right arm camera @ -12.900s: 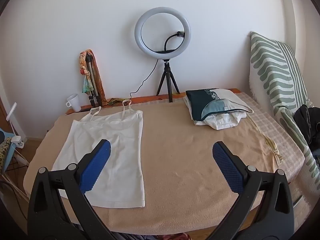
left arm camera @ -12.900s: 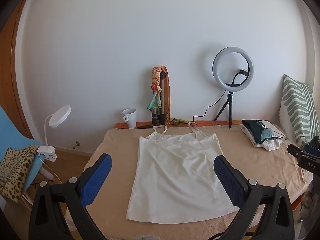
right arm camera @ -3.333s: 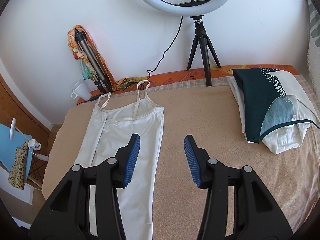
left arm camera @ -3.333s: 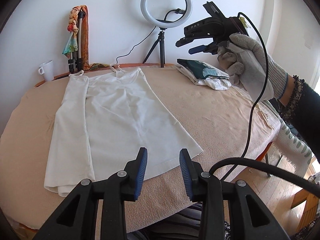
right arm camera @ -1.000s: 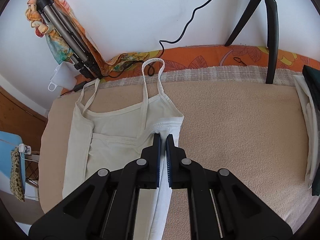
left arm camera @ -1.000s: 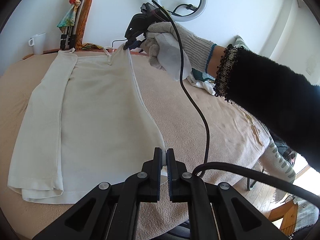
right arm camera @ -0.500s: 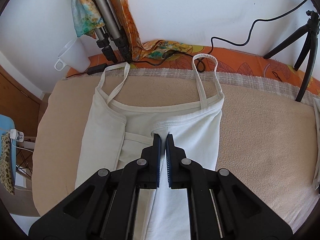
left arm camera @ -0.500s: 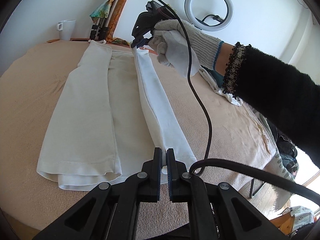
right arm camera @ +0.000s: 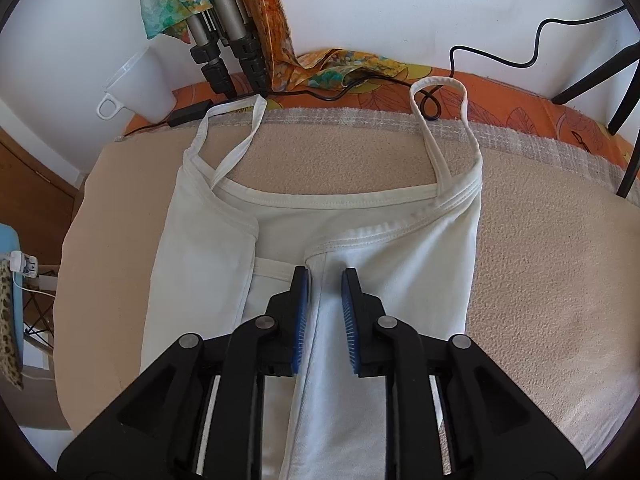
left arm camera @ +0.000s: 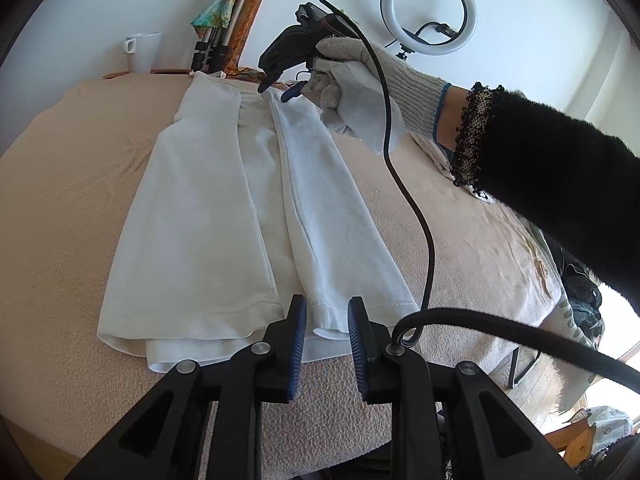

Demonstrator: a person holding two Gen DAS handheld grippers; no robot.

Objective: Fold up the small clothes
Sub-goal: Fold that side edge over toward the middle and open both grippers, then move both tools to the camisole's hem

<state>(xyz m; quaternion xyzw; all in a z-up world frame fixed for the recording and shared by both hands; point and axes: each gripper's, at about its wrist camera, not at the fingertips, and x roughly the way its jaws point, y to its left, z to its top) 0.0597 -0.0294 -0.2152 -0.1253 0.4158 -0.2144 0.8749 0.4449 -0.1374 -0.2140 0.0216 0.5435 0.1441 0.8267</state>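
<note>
White cotton is lying in three long panels on the beige blanket (left arm camera: 80, 208) covering the bench: the camisole (left arm camera: 224, 216) is sitting flat near the middle of it, both side flaps turned inward over its centre, a strip of the middle showing between them. The two thin straps (right arm camera: 440, 128) are reaching out toward the orange cloth at the wall, unfolded.

The left tool (left arm camera: 326, 320) is hovering at the hem end, its blue pads spread a little with the corner of the right-hand flap lying between them but not pinched. The right tool (right arm camera: 323, 284) is poised over the neckline end of that same flap, its pads likewise parted with the cloth loose beneath them; from the other camera it is showing in a gloved hand (left arm camera: 360, 96) just above the top edge.

So the lengthwise folding is looking done, both sides being in. What is remaining, I'd judge, is tucking the straps down and folding the long strip crosswise, then setting it with the stack of folded clothes (left arm camera: 448, 156) partly hidden behind the sleeve. A mug (left arm camera: 142, 50) and a ring light (left arm camera: 428, 16) are standing at the far edge, well apart from the work.
</note>
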